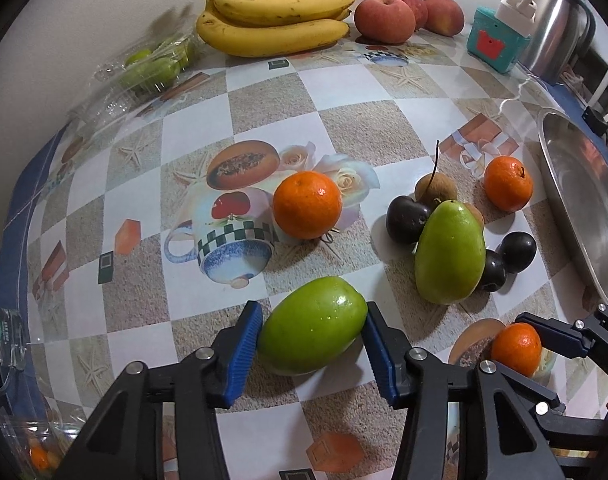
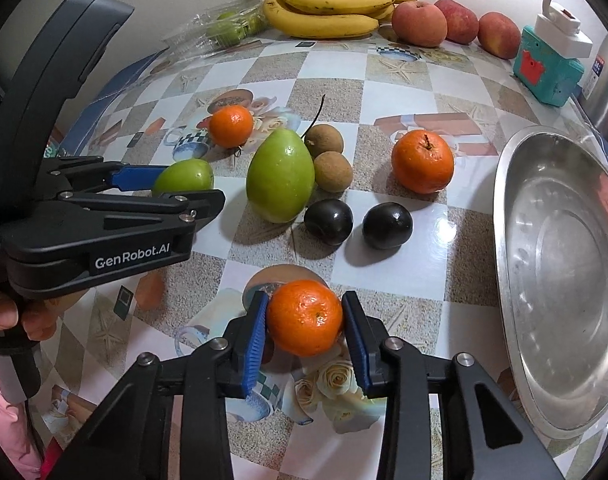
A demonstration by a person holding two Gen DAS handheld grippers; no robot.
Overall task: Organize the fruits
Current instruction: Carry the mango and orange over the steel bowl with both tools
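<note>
In the left wrist view my left gripper [image 1: 314, 308] is shut on a green mango-like fruit [image 1: 312, 326] that lies on the patterned tablecloth, a blue pad pressed to each side. My right gripper [image 2: 306, 298] is shut on a small orange [image 2: 304, 318] near the table's front, and it shows again at the lower right [image 1: 512, 344]. A second green fruit [image 2: 279, 176] stands mid-table with two brown longans [image 2: 332, 171], two dark plums [image 2: 328, 222] and two more oranges [image 2: 422, 161] around it. The left gripper [image 2: 187, 184] reaches in from the left.
A steel bowl [image 2: 516, 208] sits at the right edge. Along the back wall are bananas [image 2: 332, 4], three apples [image 2: 420, 24], a teal box [image 2: 548, 68] and a clear pack of green fruit [image 2: 223, 30]. A metal kettle [image 1: 556, 28] stands at the far right.
</note>
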